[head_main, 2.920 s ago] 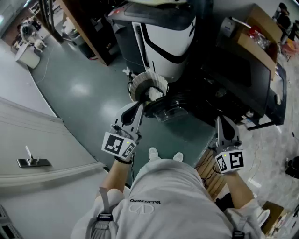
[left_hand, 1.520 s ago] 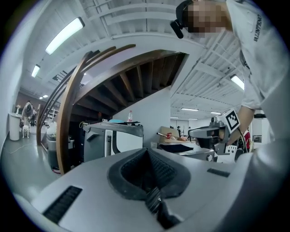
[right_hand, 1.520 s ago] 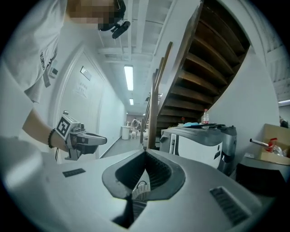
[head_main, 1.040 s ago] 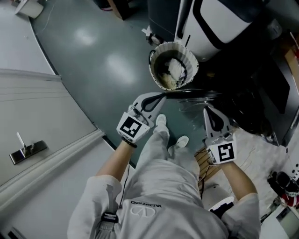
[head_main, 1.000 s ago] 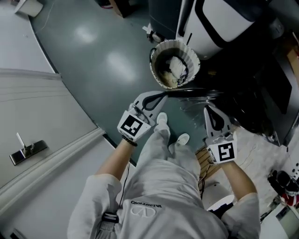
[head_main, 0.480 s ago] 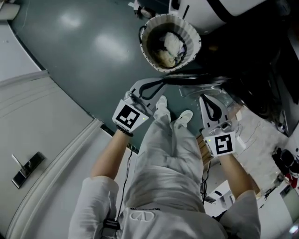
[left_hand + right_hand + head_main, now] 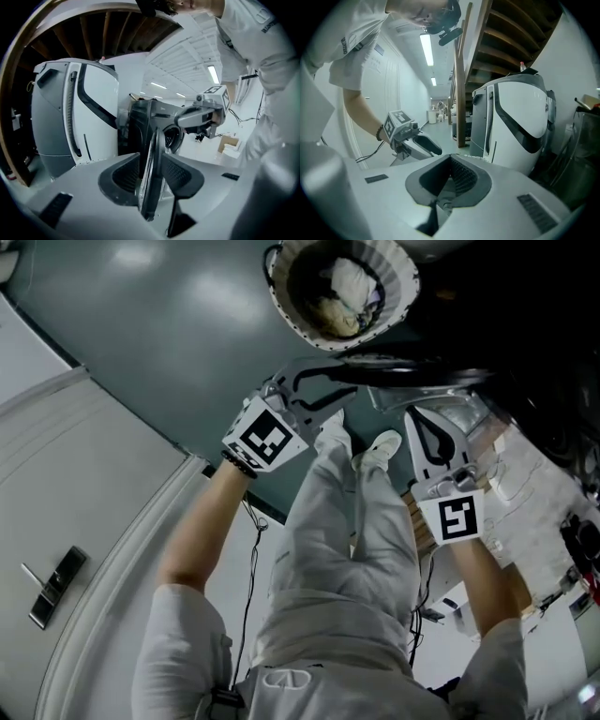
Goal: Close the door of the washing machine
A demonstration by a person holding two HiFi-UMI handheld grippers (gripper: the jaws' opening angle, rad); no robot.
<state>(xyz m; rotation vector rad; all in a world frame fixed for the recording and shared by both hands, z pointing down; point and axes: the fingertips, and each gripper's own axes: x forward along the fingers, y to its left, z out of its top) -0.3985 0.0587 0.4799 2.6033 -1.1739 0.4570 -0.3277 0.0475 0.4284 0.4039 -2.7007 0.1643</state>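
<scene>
The washing machine's round glass door (image 7: pixel 403 379) stands open and edge-on below the dark machine. My left gripper (image 7: pixel 330 395) reaches its free edge. In the left gripper view the door's rim (image 7: pixel 157 140) stands upright between the two pads (image 7: pixel 180 173) of the left gripper (image 7: pixel 151 160). Its jaws have just been opening and a gap shows at the left pad. Behind the rim is the drum opening (image 7: pixel 174 138). My right gripper (image 7: pixel 419 420) hangs shut and empty just right of the person's legs, near the door's glass. Its jaws (image 7: pixel 450 158) meet with nothing between them.
A white pleated basket (image 7: pixel 281 298) with laundry in it stands on the green floor beyond the door. A tall white and grey appliance (image 7: pixel 520 117) stands next to the washing machine. The person's legs and white shoes (image 7: pixel 380 448) are between the grippers. A white wall runs along the left.
Both grippers have sunk lower and the basket has slid toward the top of the view. The left jaws, shut before, now stand apart around the door's rim.
</scene>
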